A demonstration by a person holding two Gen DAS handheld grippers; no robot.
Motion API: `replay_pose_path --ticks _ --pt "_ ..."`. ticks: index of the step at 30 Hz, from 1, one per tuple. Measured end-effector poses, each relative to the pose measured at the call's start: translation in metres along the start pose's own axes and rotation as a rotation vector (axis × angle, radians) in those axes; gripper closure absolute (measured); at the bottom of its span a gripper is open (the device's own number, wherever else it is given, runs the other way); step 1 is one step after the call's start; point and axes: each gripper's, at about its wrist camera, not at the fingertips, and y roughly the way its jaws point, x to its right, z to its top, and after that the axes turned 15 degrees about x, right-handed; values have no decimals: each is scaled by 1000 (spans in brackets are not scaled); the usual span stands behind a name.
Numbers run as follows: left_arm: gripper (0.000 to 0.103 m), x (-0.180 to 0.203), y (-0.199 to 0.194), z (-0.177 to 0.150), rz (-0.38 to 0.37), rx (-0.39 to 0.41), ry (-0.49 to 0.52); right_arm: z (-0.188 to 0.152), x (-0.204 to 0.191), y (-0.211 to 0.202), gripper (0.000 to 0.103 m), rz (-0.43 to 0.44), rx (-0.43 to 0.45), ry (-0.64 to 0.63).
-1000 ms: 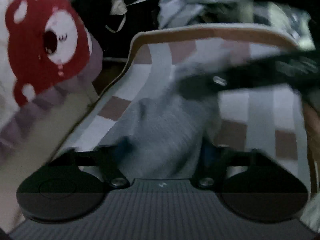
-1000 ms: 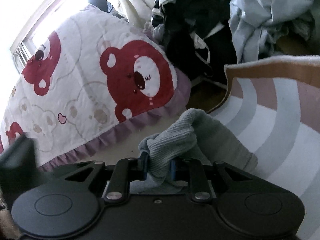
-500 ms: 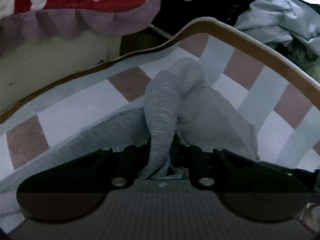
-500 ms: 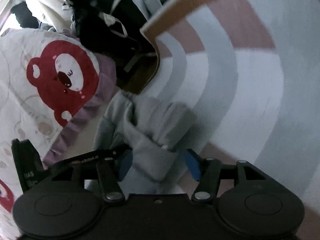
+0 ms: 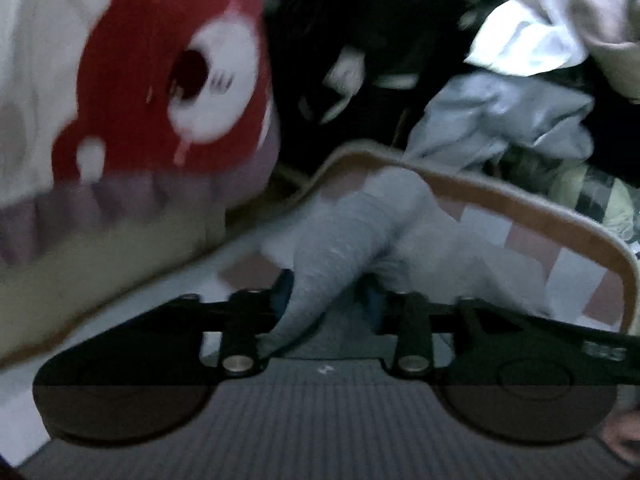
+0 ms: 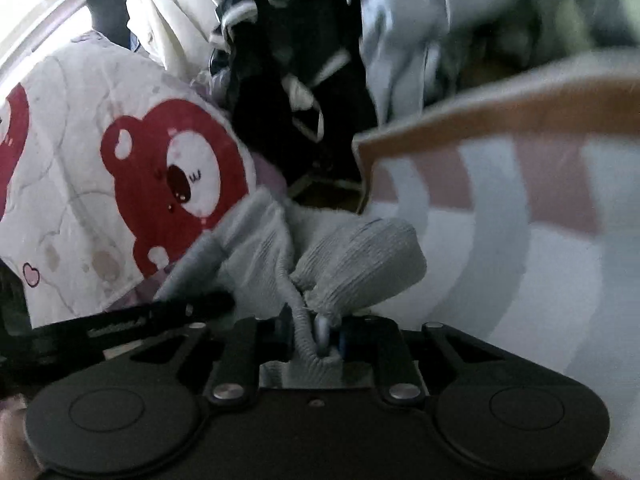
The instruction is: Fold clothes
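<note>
Bedroom floor setting: a rug patterned in curved white, grey and pink bands with a tan border [image 6: 500,220] serves as the working surface, beside a white quilt printed with red bears [image 6: 132,184]. Right gripper [image 6: 316,332]: jaws closing, nearly together, pinching a bunched ribbed edge of the grey knitted garment [image 6: 352,256], which rises in rumpled folds just ahead of them. Left gripper [image 5: 328,304]: jaws opening, standing about half apart; a twisted strand of the same grey garment [image 5: 352,236] passes between them and leans on the left-hand one, but the pads do not appear to press on it. Garment body lies crumpled on the rug, near its bordered corner. Beyond the rug, a heap of dark, pale blue and white clothing [image 5: 500,112] sits unsorted. Judged progress: early. The garment is neither spread flat nor folded, and the heap appears untouched; no finished stack is visible.
</note>
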Motion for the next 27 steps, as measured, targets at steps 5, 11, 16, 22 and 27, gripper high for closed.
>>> replay_pose_path --ticks 5,11,16,22,27 --pt "46 -5 -2 -16 145 -15 14 -6 40 6 82 -114 -141 30" --pt "74 -42 -22 -26 96 -128 8 -16 61 20 81 -109 -179 87" --pt "68 -54 -35 -70 87 -214 -24 -15 53 20 82 -94 -151 46" --pt "68 -59 -9 -77 232 -203 -24 9 24 -5 86 22 -2 -3" --pt "68 -67 18 -73 261 -255 -21 -11 42 21 85 -113 -113 -53"
